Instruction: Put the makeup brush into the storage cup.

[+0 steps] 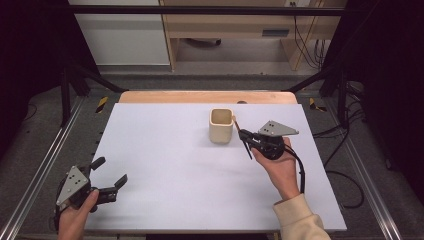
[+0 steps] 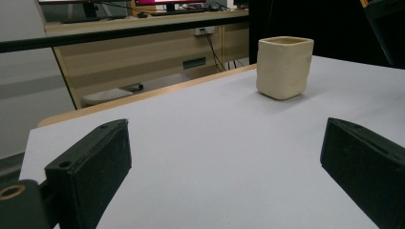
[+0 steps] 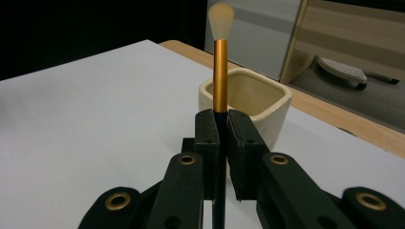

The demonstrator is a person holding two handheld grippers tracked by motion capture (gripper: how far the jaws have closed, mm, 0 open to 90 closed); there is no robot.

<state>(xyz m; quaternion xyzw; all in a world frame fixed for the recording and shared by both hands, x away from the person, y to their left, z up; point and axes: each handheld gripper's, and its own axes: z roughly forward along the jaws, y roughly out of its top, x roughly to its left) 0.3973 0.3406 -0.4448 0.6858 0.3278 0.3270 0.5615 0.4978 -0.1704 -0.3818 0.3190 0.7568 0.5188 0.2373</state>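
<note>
A cream square cup stands upright on the white table, right of the middle toward the far edge. My right gripper is just right of the cup, shut on a brush with a gold ferrule, pale bristles and a black handle. In the right gripper view the brush points up between the jaws, its bristles above the cup rim. My left gripper rests at the table's near left corner, open with nothing between its jaws. In the left gripper view the cup stands far off.
The white surface lies on a wooden tabletop whose edge shows at the far side. Black frame bars and cables flank the table. A wooden desk stands behind it.
</note>
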